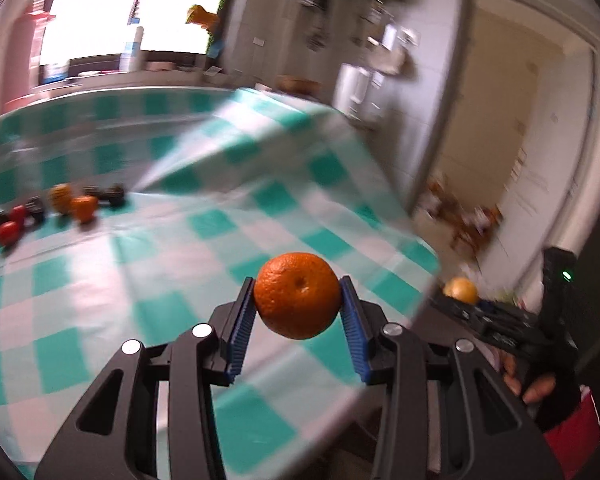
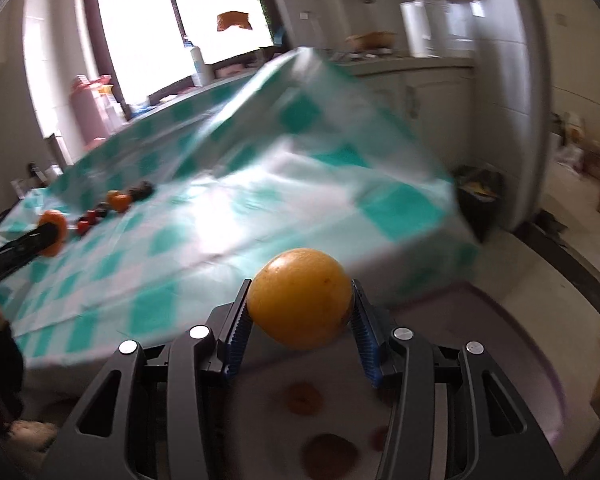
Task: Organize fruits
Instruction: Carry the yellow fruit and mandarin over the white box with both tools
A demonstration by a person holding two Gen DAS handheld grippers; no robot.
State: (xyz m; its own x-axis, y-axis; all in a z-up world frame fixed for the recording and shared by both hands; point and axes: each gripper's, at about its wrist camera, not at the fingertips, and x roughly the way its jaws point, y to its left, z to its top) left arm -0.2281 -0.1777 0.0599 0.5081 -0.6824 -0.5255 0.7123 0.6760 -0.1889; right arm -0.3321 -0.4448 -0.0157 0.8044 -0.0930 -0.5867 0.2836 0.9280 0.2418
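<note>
Orange and dimpled, the mandarin (image 1: 297,295) sits pinched between the blue pads of your left tongs (image 1: 298,312), above the green-checked desk (image 1: 180,280). Your right tongs (image 2: 300,316) clamp a yellow citrus (image 2: 300,298) beyond the desk's edge. More fruits (image 1: 60,208) lie clustered far off.

Two grippers: left gripper (image 1: 298,312), right gripper (image 2: 300,308). One orange (image 1: 297,295), one yellow fruit (image 2: 299,298). At left of the frame, a blurred fruit cluster (image 1: 56,208), uncountable, on one checked tablecloth (image 1: 180,264)
</note>
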